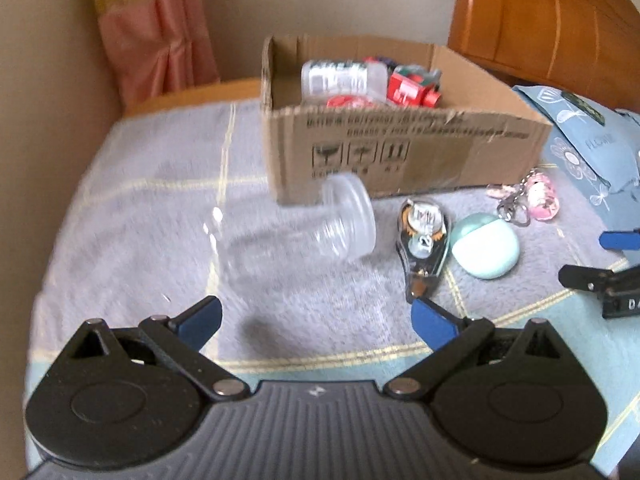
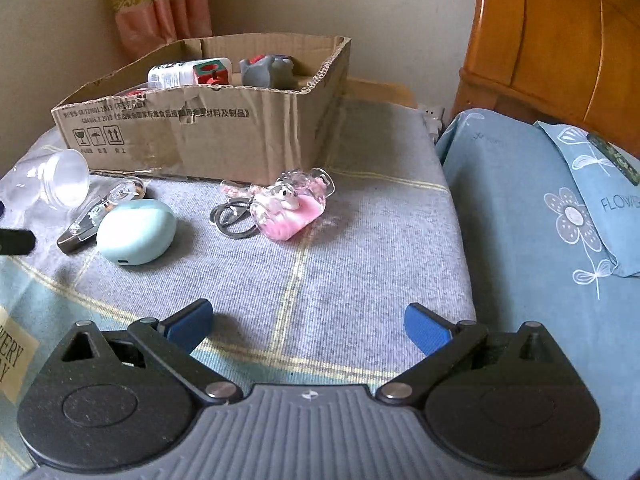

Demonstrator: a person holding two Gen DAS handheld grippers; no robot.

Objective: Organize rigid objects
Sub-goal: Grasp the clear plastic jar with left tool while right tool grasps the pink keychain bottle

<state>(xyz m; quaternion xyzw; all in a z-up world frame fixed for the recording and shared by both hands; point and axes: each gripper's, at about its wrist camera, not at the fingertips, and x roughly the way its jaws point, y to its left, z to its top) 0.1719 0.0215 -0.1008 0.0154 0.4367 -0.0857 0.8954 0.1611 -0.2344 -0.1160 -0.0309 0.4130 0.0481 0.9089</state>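
Landmark: cardboard box (image 1: 400, 152) on blanket. Clear jar (image 1: 296, 236) lies on its side just before the box's front wall, ahead of the left gripper (image 1: 316, 320); jaws wide apart, nothing between them. Right gripper (image 2: 308, 324) equally spread, empty, pink keychain (image 2: 284, 208) well ahead, near the box's front.

Blanketed bed (image 2: 360, 248), cardboard box (image 2: 224, 136), jar (image 1: 292, 236), case (image 2: 136, 232), keychain (image 2: 288, 208)
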